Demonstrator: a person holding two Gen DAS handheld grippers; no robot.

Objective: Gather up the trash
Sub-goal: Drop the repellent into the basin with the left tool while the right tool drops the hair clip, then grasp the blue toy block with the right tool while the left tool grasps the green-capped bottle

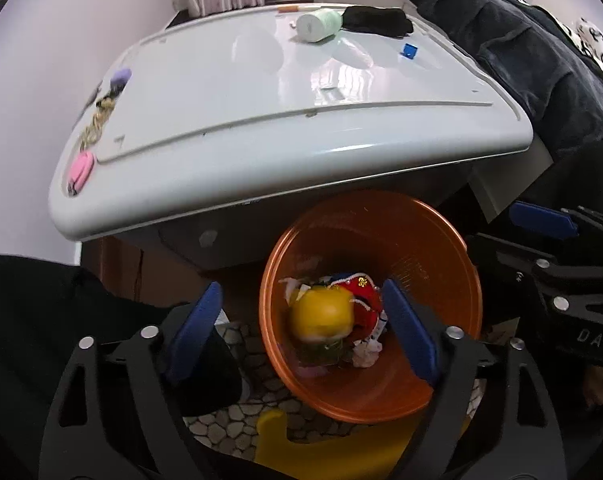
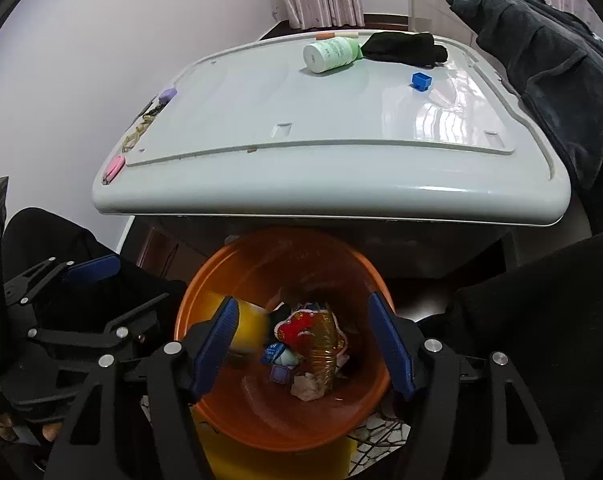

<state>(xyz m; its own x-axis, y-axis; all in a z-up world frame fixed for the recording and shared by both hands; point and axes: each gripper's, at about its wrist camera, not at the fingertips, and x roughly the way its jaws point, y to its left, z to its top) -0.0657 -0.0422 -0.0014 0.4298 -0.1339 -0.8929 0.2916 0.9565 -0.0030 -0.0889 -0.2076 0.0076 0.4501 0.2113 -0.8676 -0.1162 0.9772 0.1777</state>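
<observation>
Looking down the left wrist view, the left gripper (image 1: 305, 332) is hanging jaws apart over the round orange plastic bin (image 1: 453, 280), a blurry yellow round object (image 1: 321, 314) sitting between them, untouched. Right wrist view: the right gripper (image 2: 303, 344) is gaping empty above the same bin, trash piled inside.

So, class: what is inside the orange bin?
Inside the orange bin lie a blurred yellow round object, a red and gold embroidered pouch and crumpled paper. Whatever lies beneath them is covered.

White lid (image 2: 321, 152) under bottle (image 2: 332, 55), cloth (image 2: 405, 49)
</observation>
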